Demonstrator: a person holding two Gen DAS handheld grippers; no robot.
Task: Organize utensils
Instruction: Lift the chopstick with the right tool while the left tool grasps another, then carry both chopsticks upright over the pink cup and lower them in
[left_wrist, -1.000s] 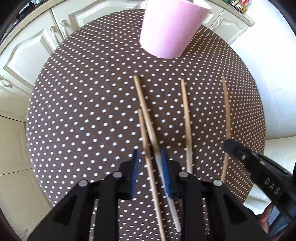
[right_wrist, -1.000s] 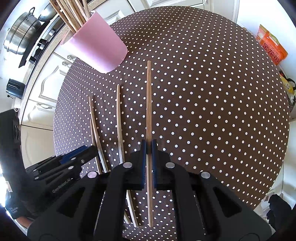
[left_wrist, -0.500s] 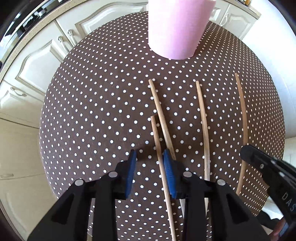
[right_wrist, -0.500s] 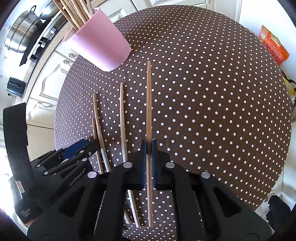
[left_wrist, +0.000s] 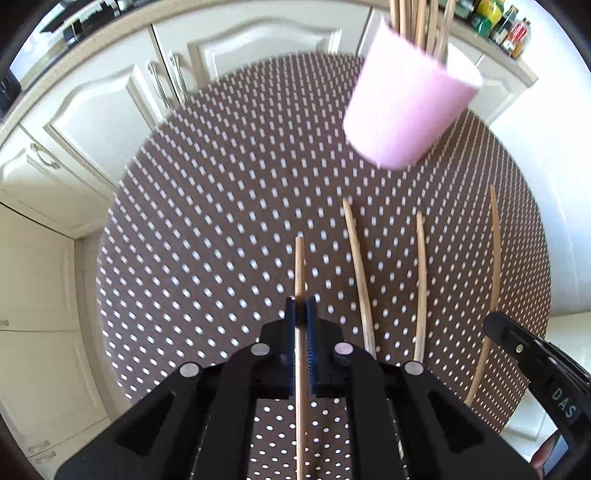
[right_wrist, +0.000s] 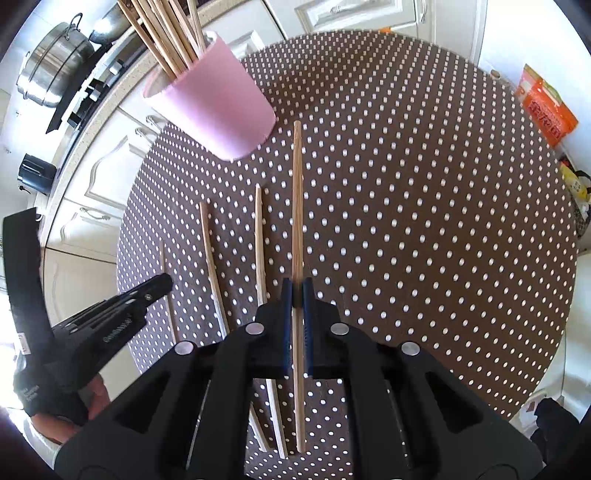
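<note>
Now both grippers are clamped, each on one wooden chopstick. The left gripper (left_wrist: 301, 317) has its blue pads pressed against a chopstick (left_wrist: 300, 273) that runs straight out ahead between the fingers, its far tip over the brown polka-dot tablecloth (left_wrist: 207, 236). The left wrist view is smeared with blur. The right gripper (right_wrist: 296, 295) is likewise closed tight on the longest chopstick (right_wrist: 297, 206), which points forward towards the pink cup (right_wrist: 218, 107).

That cup stands near the far edge of the round table and already holds a bundle of chopsticks (right_wrist: 166, 33) leaning out of its mouth (the cup's base sits just beyond the tip of the right-hand stick). Two more loose chopsticks lie flat on the cloth between the two grippers: one (right_wrist: 213, 266) nearer the left gripper, another (right_wrist: 260, 240) just beside the right one, roughly parallel to each other.

Cream cabinet doors (left_wrist: 110, 96) stand beyond the table, and a steel pot (right_wrist: 51, 70) sits on the counter at the upper left of the right wrist view.
</note>
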